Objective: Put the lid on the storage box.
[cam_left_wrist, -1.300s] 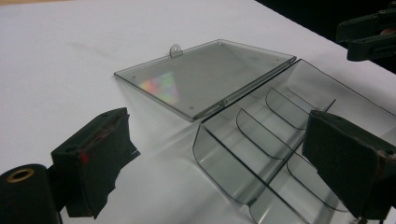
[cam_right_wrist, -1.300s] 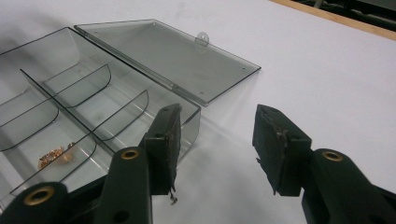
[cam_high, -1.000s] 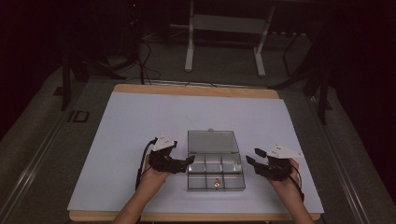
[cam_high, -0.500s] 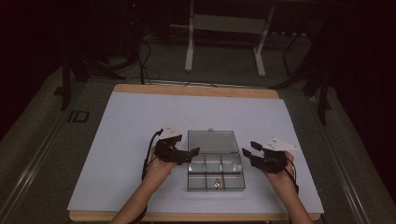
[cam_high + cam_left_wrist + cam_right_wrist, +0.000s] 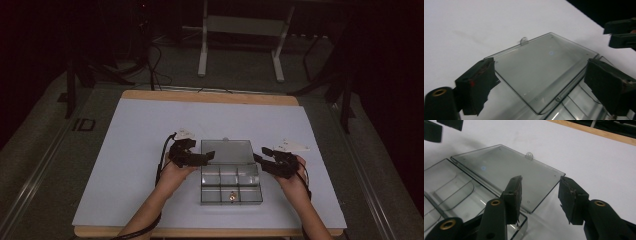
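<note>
Box [image 5: 231, 183] clear, compartmented, between both claws, lid [image 5: 227, 152] flung flat behind it | left gripper [image 5: 207, 157] jaws spread wide, lid's left corner between them, no pad pressing | right gripper [image 5: 260, 155] jaws half-spread, just been closing, lid's right corner under the gap, nothing pinched | table [image 5: 135, 130] white beneath

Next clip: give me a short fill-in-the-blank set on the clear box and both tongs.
1. The lid of the clear compartment box lies ____, flat on the table.
2. The left tongs reach the lid's ____ edge in the high view.
3. The right tongs hold ____ between their jaws.
4. A small ____-coloured item sits in a front compartment.

Missing words: open; left; nothing; gold
</note>
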